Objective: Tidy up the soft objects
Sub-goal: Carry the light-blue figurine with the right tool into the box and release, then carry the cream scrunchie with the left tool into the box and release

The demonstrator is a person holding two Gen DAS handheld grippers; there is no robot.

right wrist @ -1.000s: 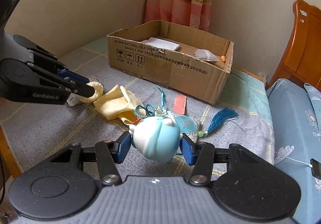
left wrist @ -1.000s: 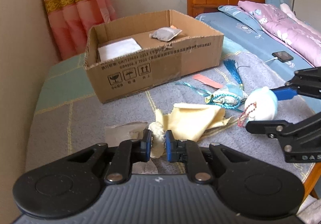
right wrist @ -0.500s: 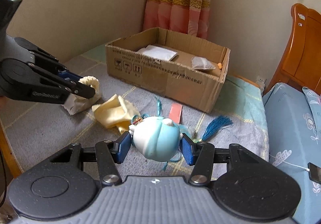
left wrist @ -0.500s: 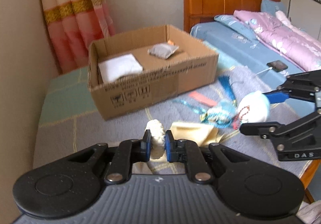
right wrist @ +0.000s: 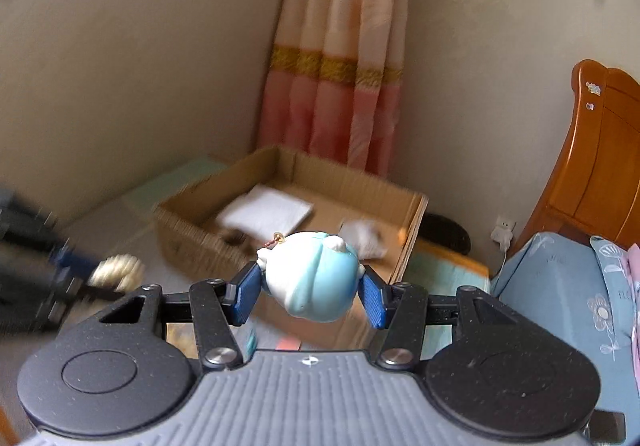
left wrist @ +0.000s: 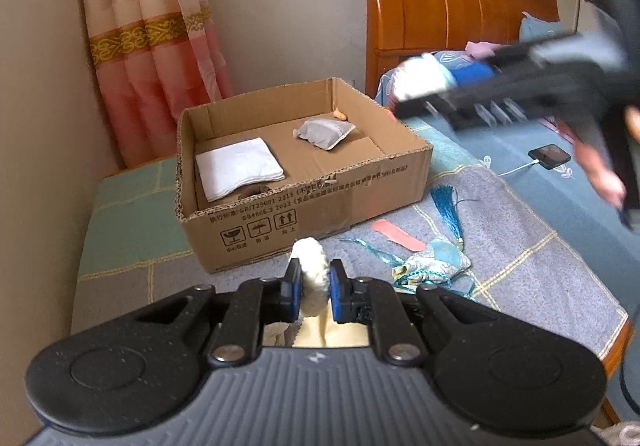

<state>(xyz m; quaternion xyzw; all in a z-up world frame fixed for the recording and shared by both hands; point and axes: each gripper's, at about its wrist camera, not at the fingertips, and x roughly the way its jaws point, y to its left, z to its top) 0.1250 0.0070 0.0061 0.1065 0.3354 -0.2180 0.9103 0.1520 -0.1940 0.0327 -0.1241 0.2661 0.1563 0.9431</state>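
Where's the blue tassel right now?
In the left wrist view the blue tassel lies on the grey blanket, right of the cardboard box, beside the pink strip.

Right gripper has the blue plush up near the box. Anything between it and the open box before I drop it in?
Nothing visible blocks it. The blue plush, clamped in the right gripper, sits in front of the cardboard box, whose top is open. Inside lie only a folded white cloth and a grey pouch, leaving bare floor.
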